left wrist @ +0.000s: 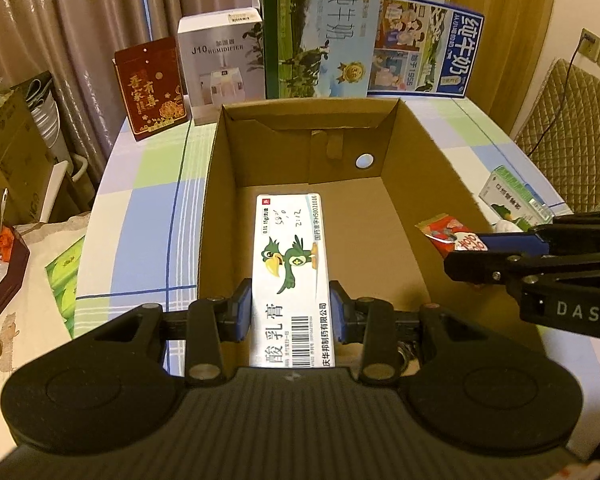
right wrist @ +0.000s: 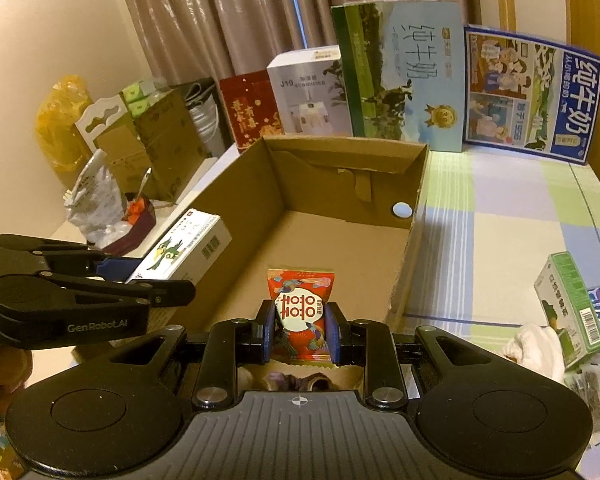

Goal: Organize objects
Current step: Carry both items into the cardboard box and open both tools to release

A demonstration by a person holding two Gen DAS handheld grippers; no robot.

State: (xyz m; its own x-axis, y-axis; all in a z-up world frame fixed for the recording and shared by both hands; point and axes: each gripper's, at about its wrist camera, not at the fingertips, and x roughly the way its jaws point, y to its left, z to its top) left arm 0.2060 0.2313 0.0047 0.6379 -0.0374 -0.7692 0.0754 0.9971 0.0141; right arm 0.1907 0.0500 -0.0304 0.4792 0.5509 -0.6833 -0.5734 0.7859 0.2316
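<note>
Left claw (left wrist: 290, 312) clamping parrot-printed ointment box (left wrist: 288, 276), right claw (right wrist: 300, 330) pinching red candy packet (right wrist: 301, 312)

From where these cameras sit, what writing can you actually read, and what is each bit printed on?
"J10 HUMIDIFIER": white box at the back.
"纯牛奶": blue milk carton, and the tall green milk carton.
"酸乳膏": white medicine box held in the left gripper.
"DAS": right gripper body in the left view; "GenRobot.AI": left gripper body in the right view.
Red candy packet in the right gripper: too stylised to read.
Barcode digits: too small.
</note>
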